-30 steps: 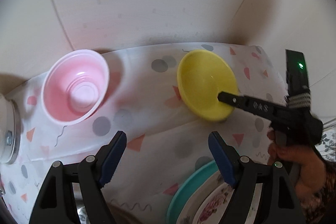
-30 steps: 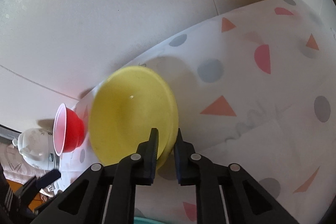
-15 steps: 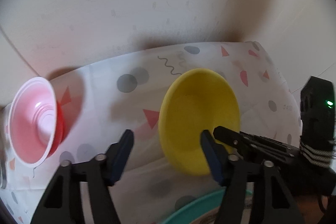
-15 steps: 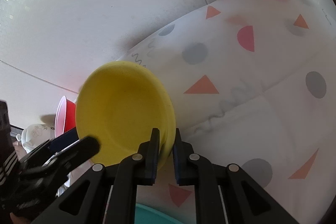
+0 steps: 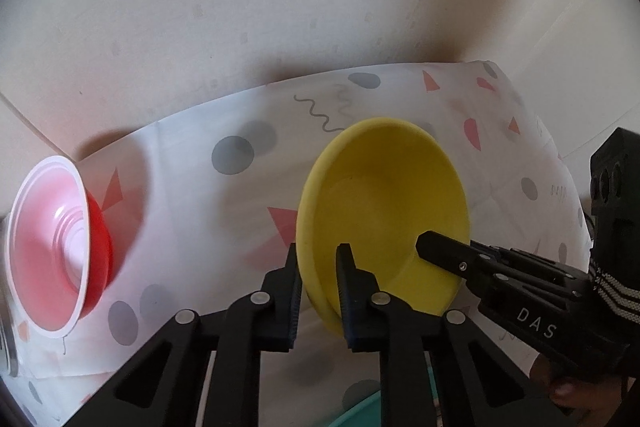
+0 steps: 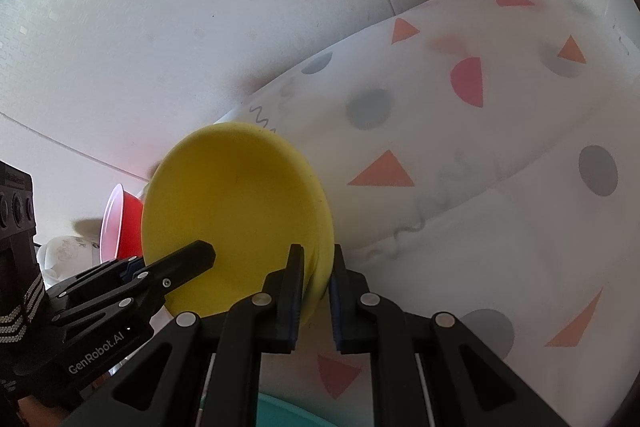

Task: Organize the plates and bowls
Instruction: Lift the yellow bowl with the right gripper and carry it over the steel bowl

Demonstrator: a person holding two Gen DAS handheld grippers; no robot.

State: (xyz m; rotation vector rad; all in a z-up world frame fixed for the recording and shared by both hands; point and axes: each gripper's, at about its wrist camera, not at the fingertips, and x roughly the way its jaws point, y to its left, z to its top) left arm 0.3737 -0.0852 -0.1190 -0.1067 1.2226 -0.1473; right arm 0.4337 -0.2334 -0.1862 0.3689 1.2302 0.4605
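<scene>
I have both tools clamped on the yellow bowl (image 5: 384,211): left tool (image 5: 318,287) on its left rim, right tool (image 6: 314,291) on its right rim.

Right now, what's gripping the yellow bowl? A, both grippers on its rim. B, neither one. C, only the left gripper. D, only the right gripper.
A: the left gripper and right gripper each pinch the yellow bowl at its rim.

Black plastic left tongs (image 5: 318,269), silver screws, blue pads, right tongs (image 6: 316,269) lettered "DAS", striped strap
</scene>
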